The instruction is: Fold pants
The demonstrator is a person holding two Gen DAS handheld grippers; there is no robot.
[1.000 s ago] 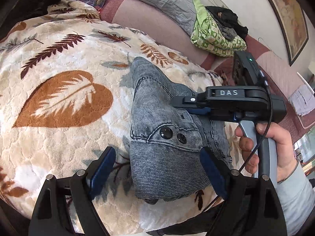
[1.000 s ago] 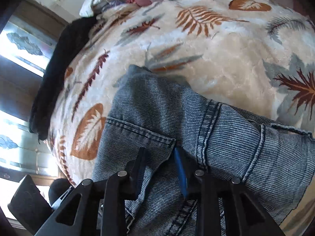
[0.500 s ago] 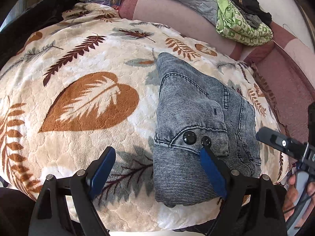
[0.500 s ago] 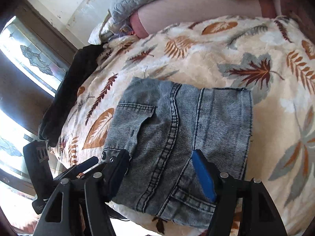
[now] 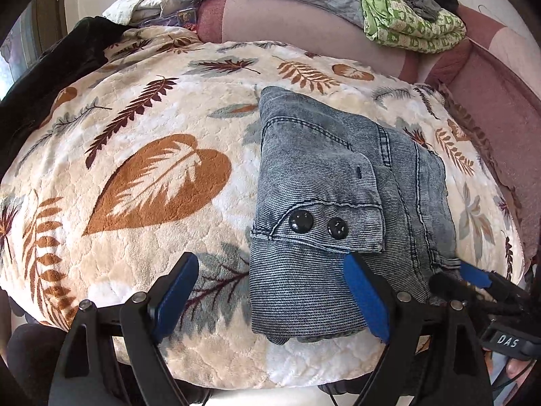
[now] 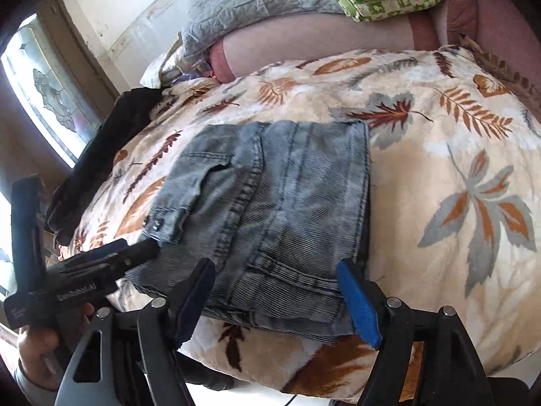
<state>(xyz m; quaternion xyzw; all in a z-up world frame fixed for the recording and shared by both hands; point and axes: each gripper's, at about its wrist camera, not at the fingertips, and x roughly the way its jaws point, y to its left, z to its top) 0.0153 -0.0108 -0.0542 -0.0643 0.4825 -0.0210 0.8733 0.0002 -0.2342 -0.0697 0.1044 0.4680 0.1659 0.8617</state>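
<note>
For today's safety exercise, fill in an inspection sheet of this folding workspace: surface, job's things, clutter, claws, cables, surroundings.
Surface: leaf-print blanket spread over a bed.
Job's things: grey denim pants folded into a compact bundle, two black buttons on top.
Clutter: green patterned cloth, grey quilt, black garment at the blanket's edges.
Claws: left claw open, right claw just opened; both clear of the pants.
Cables: nothing seen.
Surroundings: patterned glass window on one side.
</note>
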